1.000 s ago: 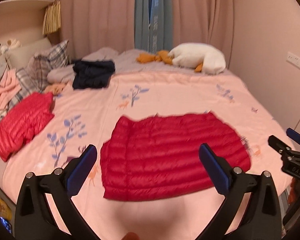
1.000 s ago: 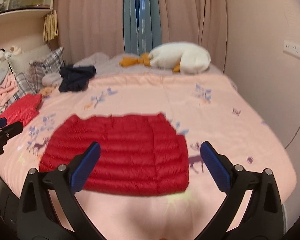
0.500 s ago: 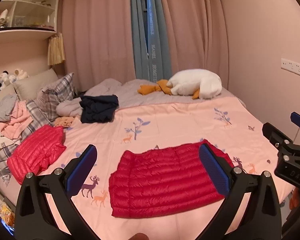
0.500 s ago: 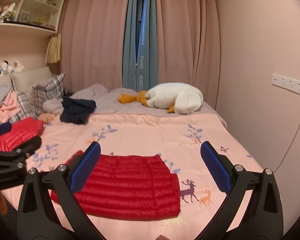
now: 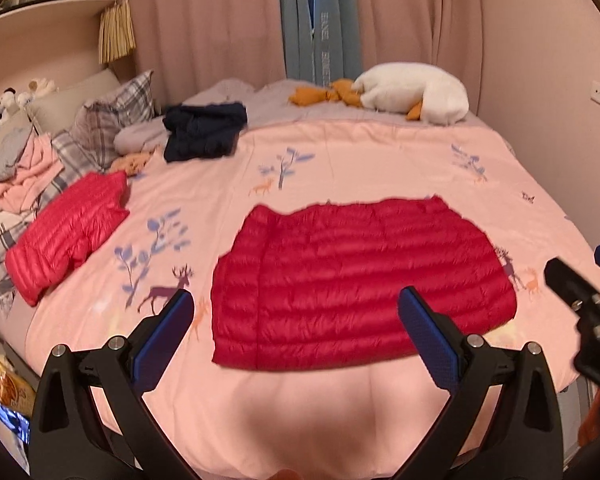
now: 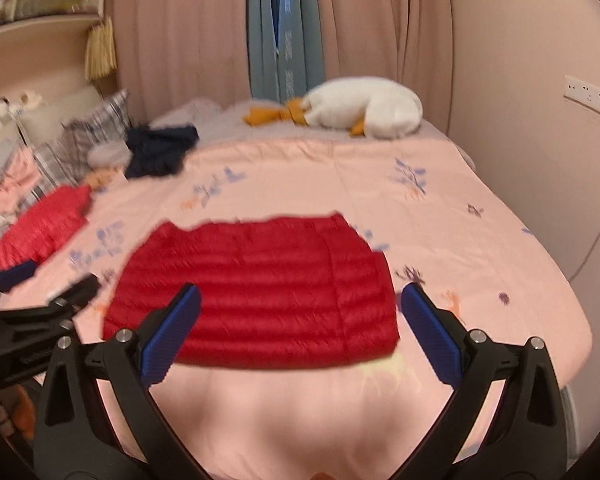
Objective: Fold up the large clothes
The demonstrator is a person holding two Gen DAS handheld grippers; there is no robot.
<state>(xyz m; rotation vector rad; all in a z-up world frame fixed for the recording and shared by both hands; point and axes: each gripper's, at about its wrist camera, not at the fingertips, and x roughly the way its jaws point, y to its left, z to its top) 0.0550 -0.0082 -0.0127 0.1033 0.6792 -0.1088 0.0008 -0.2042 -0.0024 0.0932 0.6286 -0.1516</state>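
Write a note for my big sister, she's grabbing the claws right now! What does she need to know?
Left claw: open, holding nothing, above the near edge of the bed.
Right claw: open, holding nothing, beside the left one.
Red down jacket: lies flat in a rectangle on the pink duvet, right in front of both claws, neither touching it.
Done: it looks partly folded, sleeves not showing.
Left: probably fold it smaller, like the pinkish-red down jacket lying folded at the left. The dark navy garment near the pillows looks rumpled and may need folding too.
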